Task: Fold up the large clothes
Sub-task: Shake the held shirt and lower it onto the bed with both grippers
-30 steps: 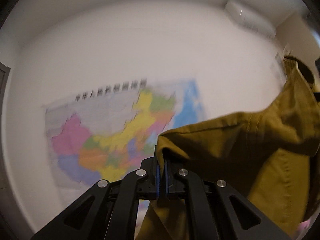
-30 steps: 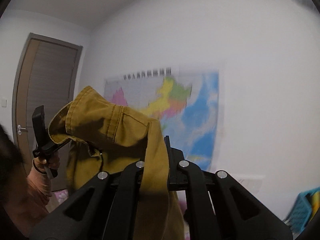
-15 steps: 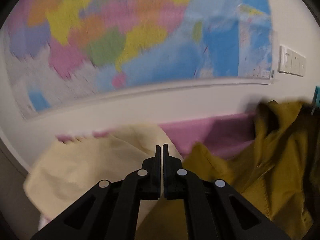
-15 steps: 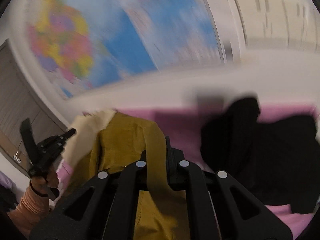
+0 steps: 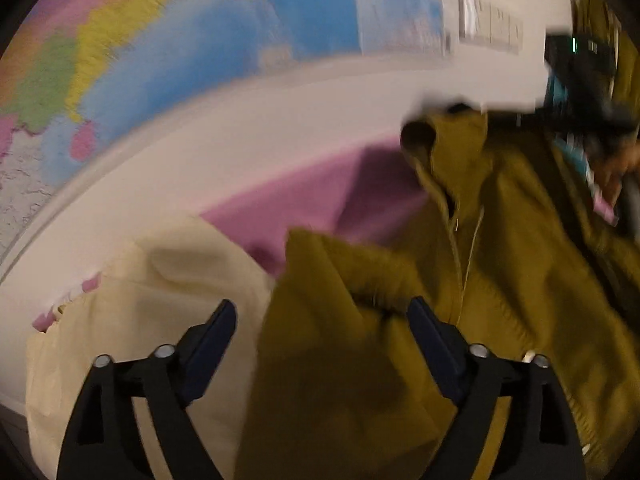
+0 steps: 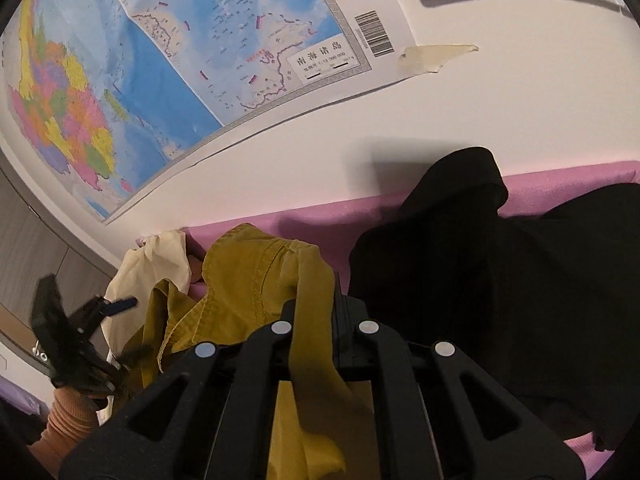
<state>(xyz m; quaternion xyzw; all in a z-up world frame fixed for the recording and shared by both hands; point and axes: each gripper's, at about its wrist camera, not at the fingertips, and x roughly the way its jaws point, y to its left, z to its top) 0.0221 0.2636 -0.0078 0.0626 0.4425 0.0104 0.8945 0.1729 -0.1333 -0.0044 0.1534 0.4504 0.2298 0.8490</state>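
Observation:
A mustard-yellow jacket (image 5: 460, 280) lies crumpled on the pink bed (image 5: 304, 200), filling the right of the left wrist view. My left gripper (image 5: 322, 324) is open, its jaws wide apart over the jacket's near fold, holding nothing. In the right wrist view my right gripper (image 6: 318, 304) is shut on a strip of the same yellow jacket (image 6: 256, 276), which hangs down over the jaws. The left gripper (image 6: 116, 304) shows there at the lower left, held by a hand in an orange sleeve.
A cream garment (image 5: 140, 312) lies left of the jacket, also in the right wrist view (image 6: 156, 264). A black garment (image 6: 500, 280) is heaped to the right on the pink bed (image 6: 560, 184). A wall map (image 6: 160, 60) hangs behind the bed.
Both grippers swung down from the wall to the bed. The left gripper let go of the yellow jacket and opened wide. The right gripper kept its hold.

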